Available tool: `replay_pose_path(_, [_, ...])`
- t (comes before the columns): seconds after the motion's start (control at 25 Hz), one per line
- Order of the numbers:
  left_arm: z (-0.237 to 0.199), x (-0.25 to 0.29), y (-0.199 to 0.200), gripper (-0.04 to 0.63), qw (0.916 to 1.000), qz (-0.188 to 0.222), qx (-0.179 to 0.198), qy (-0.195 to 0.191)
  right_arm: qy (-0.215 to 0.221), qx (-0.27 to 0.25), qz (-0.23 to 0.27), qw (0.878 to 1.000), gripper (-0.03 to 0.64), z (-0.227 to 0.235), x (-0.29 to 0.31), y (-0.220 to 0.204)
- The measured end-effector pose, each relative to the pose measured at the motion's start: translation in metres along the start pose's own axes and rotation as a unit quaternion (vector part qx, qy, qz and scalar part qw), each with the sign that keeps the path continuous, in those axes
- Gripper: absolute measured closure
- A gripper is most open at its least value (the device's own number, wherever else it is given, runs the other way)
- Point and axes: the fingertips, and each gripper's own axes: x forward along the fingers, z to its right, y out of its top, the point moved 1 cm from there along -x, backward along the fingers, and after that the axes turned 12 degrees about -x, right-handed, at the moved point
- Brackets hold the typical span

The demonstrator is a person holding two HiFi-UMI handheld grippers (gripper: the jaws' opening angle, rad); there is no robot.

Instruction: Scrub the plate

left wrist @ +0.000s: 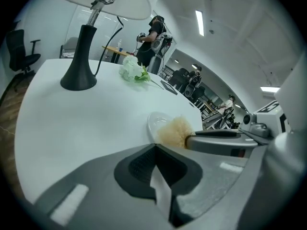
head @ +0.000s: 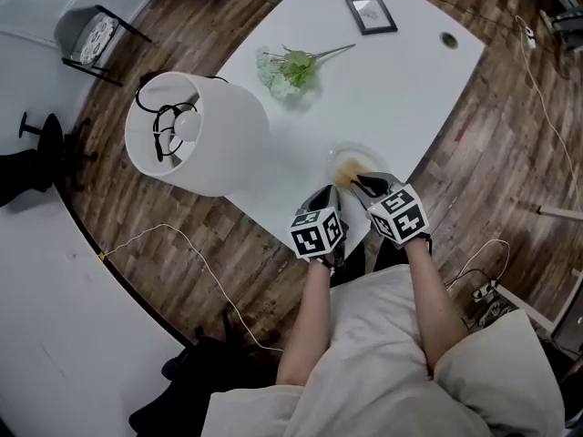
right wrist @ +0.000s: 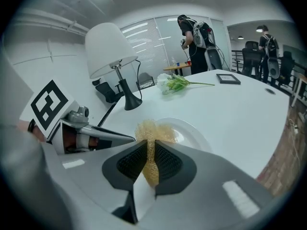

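Note:
A small clear plate point(head: 361, 157) lies near the table's near edge, also in the left gripper view point(left wrist: 156, 122) and the right gripper view point(right wrist: 194, 134). My right gripper point(head: 361, 183) point(right wrist: 149, 145) is shut on a tan fibrous scrubber point(head: 347, 172) point(right wrist: 149, 131), which rests over the plate's near rim. My left gripper point(head: 326, 194) point(left wrist: 154, 153) is shut with nothing between its jaws, just left of the plate and beside the scrubber point(left wrist: 175, 132). I cannot tell whether it touches the plate.
A lamp with a big white shade point(head: 196, 133) and black base point(left wrist: 79, 75) stands at the table's left. Artificial flowers point(head: 290, 69) and a picture frame point(head: 371, 13) lie farther back. The table edge point(head: 301, 244) is right below the grippers. People stand in the background.

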Motion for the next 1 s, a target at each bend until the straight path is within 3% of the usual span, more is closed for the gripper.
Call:
replay_pose_path(0.52, [0.000, 0.007, -0.002, 0.594, 0.9998, -0.020, -0.002, -0.001, 0.018, -0.032, -0.007, 0.999, 0.548, -0.001, 0.030, 0.032])
replay_pose_path(1.0, [0.000, 0.011, -0.003, 0.594, 0.9989, -0.047, -0.002, -0.005, -0.002, -0.054, -0.012, 0.998, 0.548, 0.016, 0.045, 0.054])
